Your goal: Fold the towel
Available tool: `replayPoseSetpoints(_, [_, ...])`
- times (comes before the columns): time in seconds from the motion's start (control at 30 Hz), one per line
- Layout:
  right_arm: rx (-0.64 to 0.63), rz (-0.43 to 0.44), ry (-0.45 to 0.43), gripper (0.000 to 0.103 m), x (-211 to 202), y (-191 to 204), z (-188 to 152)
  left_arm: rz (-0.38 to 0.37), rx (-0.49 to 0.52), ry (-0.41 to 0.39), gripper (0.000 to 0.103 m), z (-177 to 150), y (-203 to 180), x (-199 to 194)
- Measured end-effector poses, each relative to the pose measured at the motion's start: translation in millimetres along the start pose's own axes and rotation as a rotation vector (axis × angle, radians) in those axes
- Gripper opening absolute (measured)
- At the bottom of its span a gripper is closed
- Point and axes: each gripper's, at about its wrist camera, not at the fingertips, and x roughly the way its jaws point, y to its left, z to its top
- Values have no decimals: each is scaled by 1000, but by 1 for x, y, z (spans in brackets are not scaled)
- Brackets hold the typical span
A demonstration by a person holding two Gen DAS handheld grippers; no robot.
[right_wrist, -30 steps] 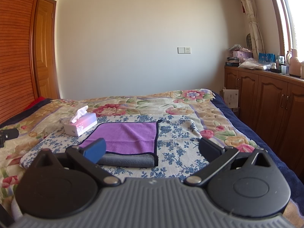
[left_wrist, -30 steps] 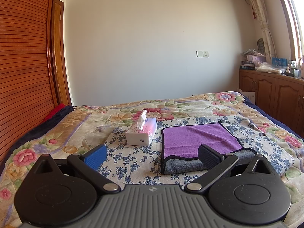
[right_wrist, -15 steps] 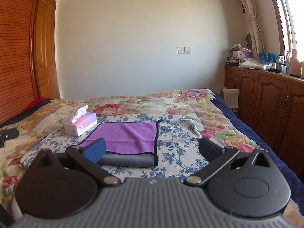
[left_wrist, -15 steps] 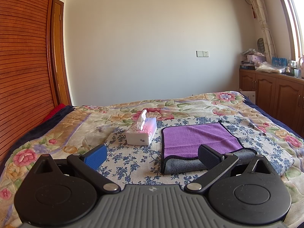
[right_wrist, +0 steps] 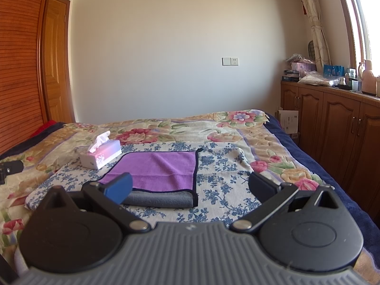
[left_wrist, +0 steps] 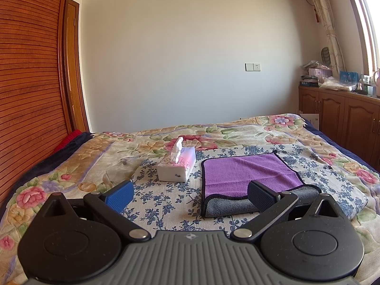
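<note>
A purple towel (left_wrist: 244, 173) with a grey underside and dark trim lies folded on a blue-flowered cloth (left_wrist: 166, 197) on the bed. Its grey folded edge faces me. It also shows in the right wrist view (right_wrist: 163, 168). My left gripper (left_wrist: 190, 194) is open and empty, held above the cloth just short of the towel's near left corner. My right gripper (right_wrist: 190, 187) is open and empty, held above the cloth just short of the towel's near right corner. Neither gripper touches the towel.
A white and pink tissue box (left_wrist: 177, 167) stands left of the towel, also seen in the right wrist view (right_wrist: 101, 155). The floral bedspread (left_wrist: 273, 130) spreads all round. Wooden cabinets (right_wrist: 332, 123) run along the right. A slatted wooden wardrobe (left_wrist: 28, 83) stands at the left.
</note>
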Motion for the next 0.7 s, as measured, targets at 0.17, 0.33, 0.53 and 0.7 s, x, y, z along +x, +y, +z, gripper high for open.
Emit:
replayPoseSetpoints(0.17, [-1,1,0,103,1,-1,-1,0,0,2,103,0,-1,2])
replayPoseSetpoints(0.33, [-4,4,5,103,2,-1,-1,0,-4,6,103,0,0,3])
replayPoseSetpoints(0.53, [4,14,14,103,5,1,1,2,0,26,103,-1,1,8])
replayPoseSetpoints(0.7, [-3,25,20,103,11,4,3,-9,11,55,103,1,-1,16])
